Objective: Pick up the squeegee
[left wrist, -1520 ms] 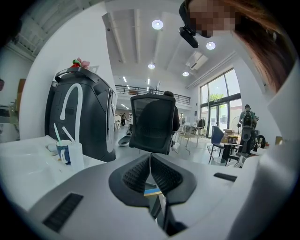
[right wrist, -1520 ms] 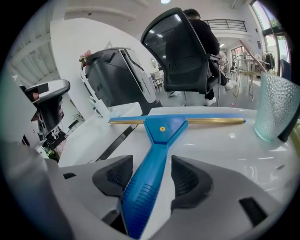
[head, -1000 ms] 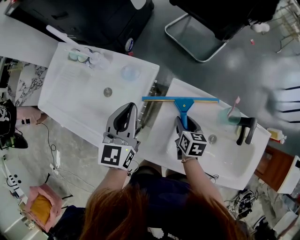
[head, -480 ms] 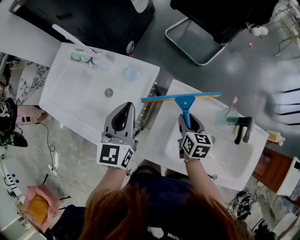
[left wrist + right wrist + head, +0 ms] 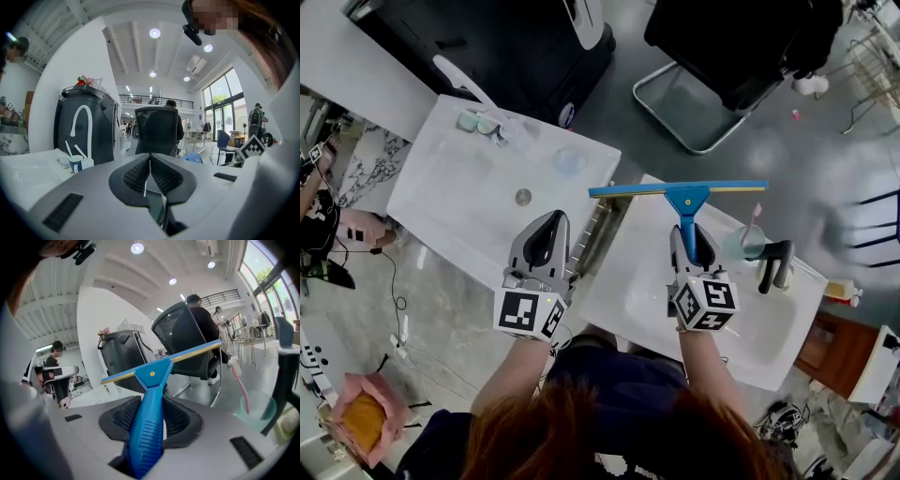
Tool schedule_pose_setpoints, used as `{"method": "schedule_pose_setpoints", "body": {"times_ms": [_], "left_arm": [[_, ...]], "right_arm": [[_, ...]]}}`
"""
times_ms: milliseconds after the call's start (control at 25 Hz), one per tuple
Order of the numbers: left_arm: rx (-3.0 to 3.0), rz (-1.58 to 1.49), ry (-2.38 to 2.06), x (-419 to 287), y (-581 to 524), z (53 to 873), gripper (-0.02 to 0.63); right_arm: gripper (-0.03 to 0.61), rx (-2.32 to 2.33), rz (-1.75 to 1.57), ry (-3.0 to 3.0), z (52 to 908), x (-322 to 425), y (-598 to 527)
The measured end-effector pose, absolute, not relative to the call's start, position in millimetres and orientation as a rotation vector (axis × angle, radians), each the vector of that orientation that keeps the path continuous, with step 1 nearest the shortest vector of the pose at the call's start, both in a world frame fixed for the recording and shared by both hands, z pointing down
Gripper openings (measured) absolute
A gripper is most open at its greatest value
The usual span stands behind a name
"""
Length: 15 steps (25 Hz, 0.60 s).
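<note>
The blue squeegee [image 5: 685, 197] has a long blade with a yellow strip and a ribbed blue handle [image 5: 149, 427]. My right gripper [image 5: 692, 241] is shut on that handle and holds the squeegee in the air above the right white sink [image 5: 652, 281], blade pointing away from me. In the right gripper view the blade [image 5: 164, 360] crosses the picture, tilted up to the right. My left gripper [image 5: 546, 232] hangs over the near edge of the left sink [image 5: 459, 197], its ribbed pads [image 5: 150, 173] pressed together with nothing between them.
A green cup with a pink toothbrush [image 5: 748, 241] and a black faucet [image 5: 773, 261] stand at the right sink's far side. Cups [image 5: 478, 123] and a white faucet [image 5: 461, 79] are at the left sink's far edge. A black office chair [image 5: 741, 42] stands beyond.
My right gripper has lifted the squeegee up off the right sink, with the blade now higher and farther out. The left gripper has risen a little.
</note>
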<state>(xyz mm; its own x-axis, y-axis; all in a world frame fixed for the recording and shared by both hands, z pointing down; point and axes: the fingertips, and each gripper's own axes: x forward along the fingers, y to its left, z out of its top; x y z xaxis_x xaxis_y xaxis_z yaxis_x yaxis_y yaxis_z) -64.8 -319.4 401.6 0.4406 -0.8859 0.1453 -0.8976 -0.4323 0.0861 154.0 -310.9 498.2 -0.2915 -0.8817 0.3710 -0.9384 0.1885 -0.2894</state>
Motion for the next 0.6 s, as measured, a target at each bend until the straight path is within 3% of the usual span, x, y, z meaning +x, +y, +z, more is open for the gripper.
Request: {"method": "schedule_pose_setpoints", "body": {"times_ms": [600], "left_arm": [[2.636,-0.051,-1.584,-38,-301,327,0.025]], "right_arm": [[0.158,2.082,0.363,-2.502,340,212,-289]]}}
